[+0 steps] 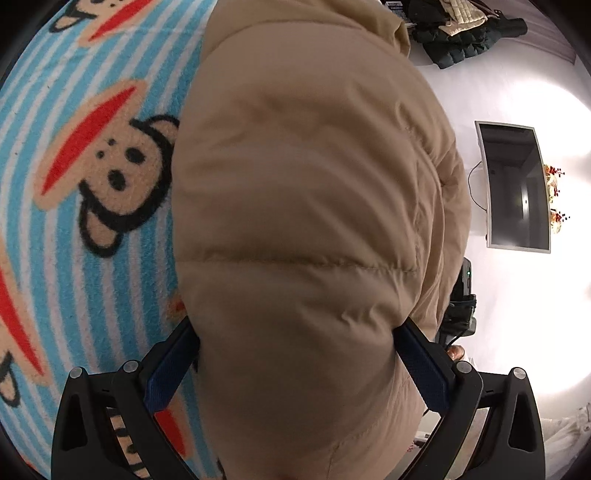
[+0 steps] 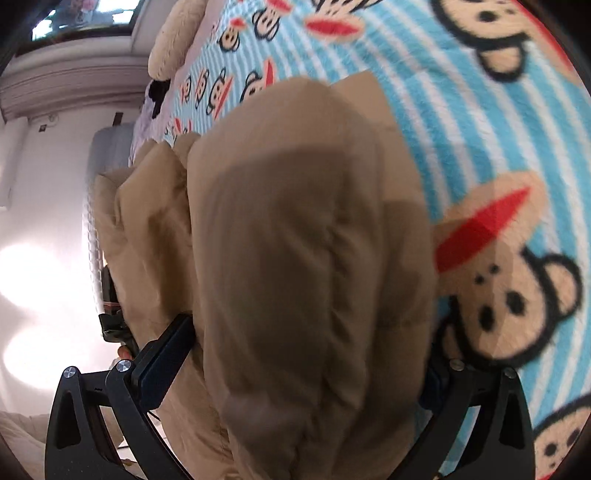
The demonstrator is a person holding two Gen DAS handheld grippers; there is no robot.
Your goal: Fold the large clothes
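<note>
Jacket (image 1: 303, 221), one, tan and puffy, fills the middle of both views, over a striped monkey-print blanket (image 1: 74, 184). In the left wrist view the left gripper (image 1: 295, 354) has both fingers spread wide against a thick fold of it; blanket lies open along the left of the frame, and a monitor (image 1: 517, 188) and dark clothes pile (image 1: 461, 33) sit at right. The right gripper (image 2: 306, 354) likewise clamps a bulky fold, with bare blanket at upper right.
</note>
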